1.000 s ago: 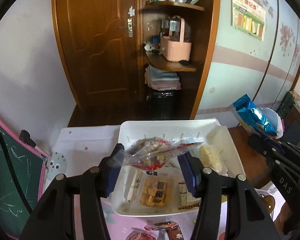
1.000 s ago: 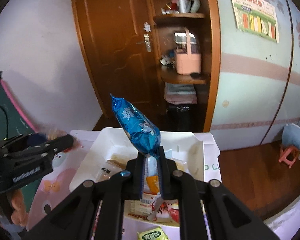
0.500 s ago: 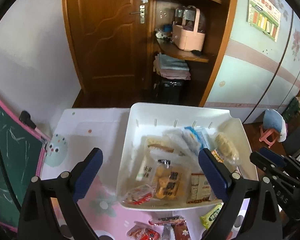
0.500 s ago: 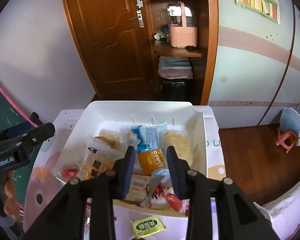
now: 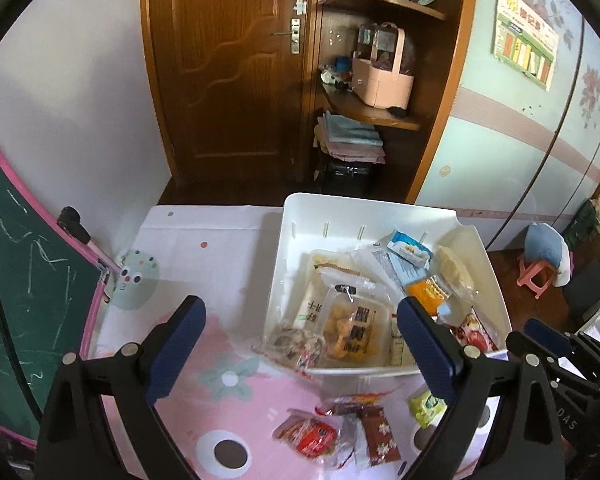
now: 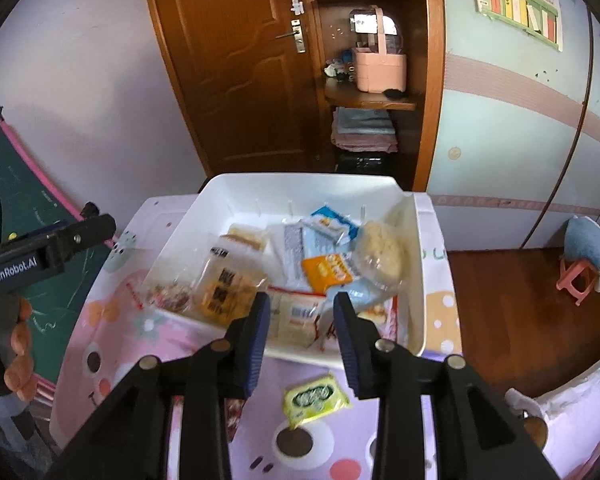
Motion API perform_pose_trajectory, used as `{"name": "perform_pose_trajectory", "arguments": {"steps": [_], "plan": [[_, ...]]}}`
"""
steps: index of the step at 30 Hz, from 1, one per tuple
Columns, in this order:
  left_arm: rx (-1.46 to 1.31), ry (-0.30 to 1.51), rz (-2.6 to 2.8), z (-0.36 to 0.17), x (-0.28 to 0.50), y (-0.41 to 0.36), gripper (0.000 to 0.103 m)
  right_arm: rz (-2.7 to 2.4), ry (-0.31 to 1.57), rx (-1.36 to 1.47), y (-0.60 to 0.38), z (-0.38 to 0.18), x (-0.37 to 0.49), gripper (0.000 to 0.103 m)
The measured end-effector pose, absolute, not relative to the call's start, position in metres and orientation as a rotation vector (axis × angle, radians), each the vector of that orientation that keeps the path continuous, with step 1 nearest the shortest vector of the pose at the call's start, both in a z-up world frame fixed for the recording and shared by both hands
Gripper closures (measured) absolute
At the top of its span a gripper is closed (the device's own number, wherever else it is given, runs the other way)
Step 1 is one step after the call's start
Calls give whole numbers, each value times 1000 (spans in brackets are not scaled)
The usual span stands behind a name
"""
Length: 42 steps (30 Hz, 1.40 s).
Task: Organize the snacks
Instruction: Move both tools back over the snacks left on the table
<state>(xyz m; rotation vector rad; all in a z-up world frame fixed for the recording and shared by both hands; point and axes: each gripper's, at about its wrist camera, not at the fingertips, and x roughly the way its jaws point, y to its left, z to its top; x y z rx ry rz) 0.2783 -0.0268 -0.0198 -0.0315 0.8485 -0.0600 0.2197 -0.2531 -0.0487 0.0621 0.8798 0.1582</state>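
On the tabletop, just short of the bin's near wall, the green packet is lying flat, long axis running across the view and slightly skewed. It is sitting directly below and just ahead of the right hand-held gripper, whose jaws are standing partly apart with nothing between them. The left hand-held gripper is standing wide open and empty; red packets are lying between its fingers. The green packet is lying off to its right, so the right hand is judged nearer.
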Motion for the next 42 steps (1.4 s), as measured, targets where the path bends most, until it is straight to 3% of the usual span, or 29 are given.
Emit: {"name": "perform_pose_trajectory", "arguments": {"steps": [11, 21, 42], "plan": [[-24, 791, -94, -6, 218, -18, 7, 210, 855, 101, -239, -42, 177, 70], [-173, 805, -103, -28, 188, 2, 7, 256, 858, 130, -225, -58, 155, 70], [-209, 1140, 57, -180, 222, 27, 7, 286, 1199, 169, -172, -188, 203, 70]]}}
